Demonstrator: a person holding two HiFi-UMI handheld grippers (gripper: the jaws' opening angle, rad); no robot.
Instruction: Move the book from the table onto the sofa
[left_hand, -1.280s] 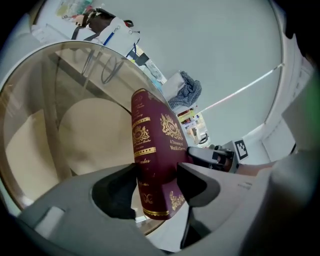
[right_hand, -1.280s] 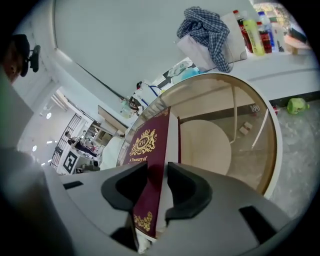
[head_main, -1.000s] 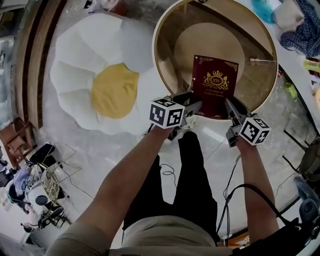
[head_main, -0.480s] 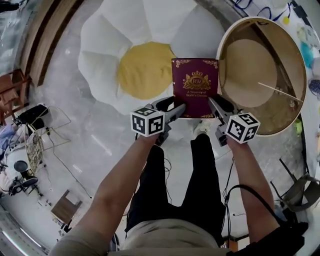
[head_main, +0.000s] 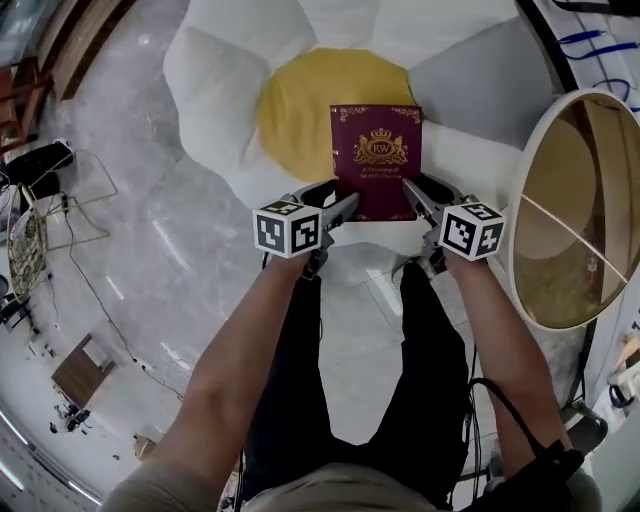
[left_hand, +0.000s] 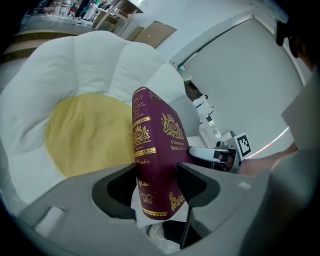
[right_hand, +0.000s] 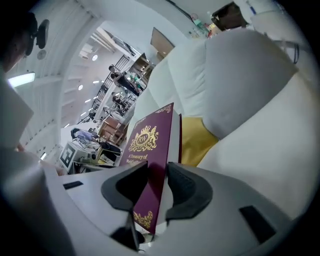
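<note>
Left gripper (head_main: 343, 205): clamping the book's (head_main: 376, 160) near left corner.
Right gripper (head_main: 415, 195): clamping its near right corner.
Book: hanging over the sofa (head_main: 215, 80).

Lit brightly and evenly from above, with a ceiling lamp (right_hand: 17, 78) glaring white in the right gripper view. Showed a soft sheen on the pale floor (head_main: 190, 260) and only faint shadows. Curved hard toward dark corners in both gripper views. Caught the book (head_main: 377, 160) sharply, its gold print crisp, and went soft in the far background.

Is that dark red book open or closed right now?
Closed. The book shows its whole front cover, and the left hand-held gripper and right hand-held gripper each pinch its covers together.
</note>
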